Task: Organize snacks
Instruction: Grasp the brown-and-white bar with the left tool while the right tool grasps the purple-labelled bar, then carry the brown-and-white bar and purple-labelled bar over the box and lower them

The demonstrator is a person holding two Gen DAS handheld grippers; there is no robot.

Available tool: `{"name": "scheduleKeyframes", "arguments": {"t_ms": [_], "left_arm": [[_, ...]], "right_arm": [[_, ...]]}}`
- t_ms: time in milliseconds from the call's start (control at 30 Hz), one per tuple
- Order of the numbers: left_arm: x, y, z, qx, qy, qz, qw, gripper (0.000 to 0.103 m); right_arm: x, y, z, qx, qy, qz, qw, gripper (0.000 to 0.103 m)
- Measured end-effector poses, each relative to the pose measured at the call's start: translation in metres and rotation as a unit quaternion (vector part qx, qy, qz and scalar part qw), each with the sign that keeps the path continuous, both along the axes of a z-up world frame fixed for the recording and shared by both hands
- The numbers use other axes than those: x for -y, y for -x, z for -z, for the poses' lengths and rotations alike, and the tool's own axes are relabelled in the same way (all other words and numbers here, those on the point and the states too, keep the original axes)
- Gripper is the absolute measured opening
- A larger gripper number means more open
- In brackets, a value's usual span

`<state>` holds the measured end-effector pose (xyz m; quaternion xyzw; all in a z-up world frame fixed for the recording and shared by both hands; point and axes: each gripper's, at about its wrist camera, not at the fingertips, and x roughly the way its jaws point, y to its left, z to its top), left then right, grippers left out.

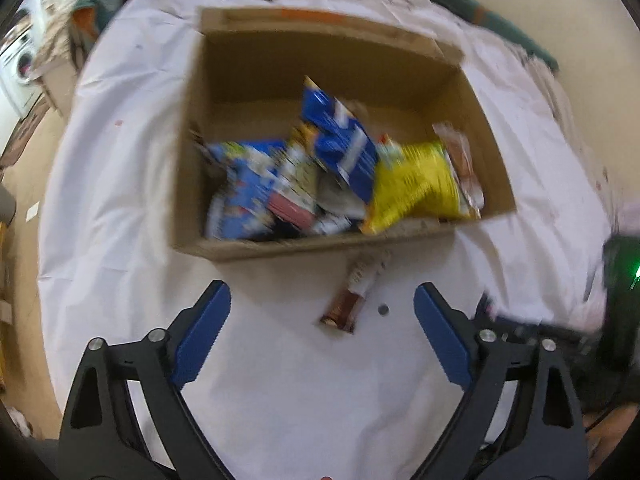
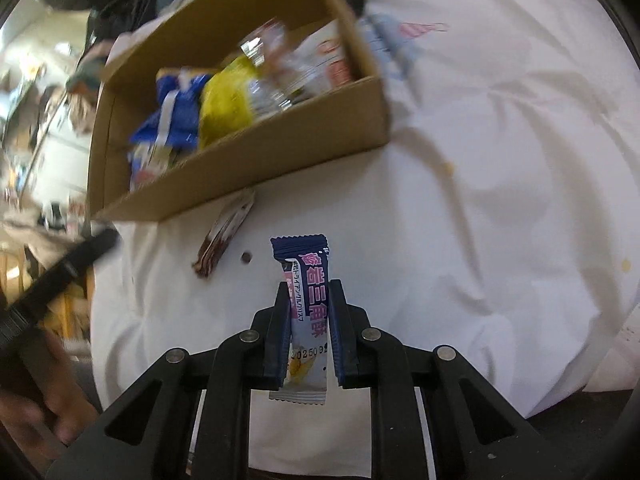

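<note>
An open cardboard box (image 1: 320, 242) stands on the white cloth, holding blue packets (image 1: 340, 140) and a yellow bag (image 1: 416, 184) among other snacks. A brown snack bar (image 1: 352, 292) lies on the cloth just in front of the box. My left gripper (image 1: 322, 296) hangs above it, open wide, with the bar below the gap and untouched. In the right wrist view, my right gripper (image 2: 310, 286) is shut on a purple and white snack packet (image 2: 304, 256), held upright above the cloth. The box (image 2: 260, 160) and the brown bar (image 2: 224, 236) lie beyond it to the left.
The white cloth (image 1: 120, 160) covers the table and is creased and stained. A small dark dot (image 1: 383, 309) marks it near the brown bar. A washing machine (image 1: 20, 64) stands far left. A blurred hand (image 2: 40, 400) and a black gripper part (image 2: 60, 272) show at the left edge.
</note>
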<state>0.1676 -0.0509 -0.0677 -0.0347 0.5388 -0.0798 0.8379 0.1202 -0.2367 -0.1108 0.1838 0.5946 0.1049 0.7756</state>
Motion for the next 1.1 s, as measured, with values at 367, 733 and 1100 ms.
{"name": "scheduleKeyframes", "arguments": {"t_ms": [367,733,1100], "left_arm": [[0.063,-0.023,0.081,-0.084,-0.050,0.069,0.9928,0.045],[0.080,-0.016,0.075,-0.069,-0.043,0.105,0.9911,0.012],[0.066,0.030,0.028,-0.045,-0.028,0.061,0.9967,0.012]], "right_arm": [[0.028,-0.001,-0.002,0.000,-0.024,0.030,0.999,0.018],[0.033,-0.002,-0.007,0.004,-0.037,0.029,0.999,0.018],[0.027,-0.002,-0.019,0.021,-0.054,0.019,0.998,0.018]]}}
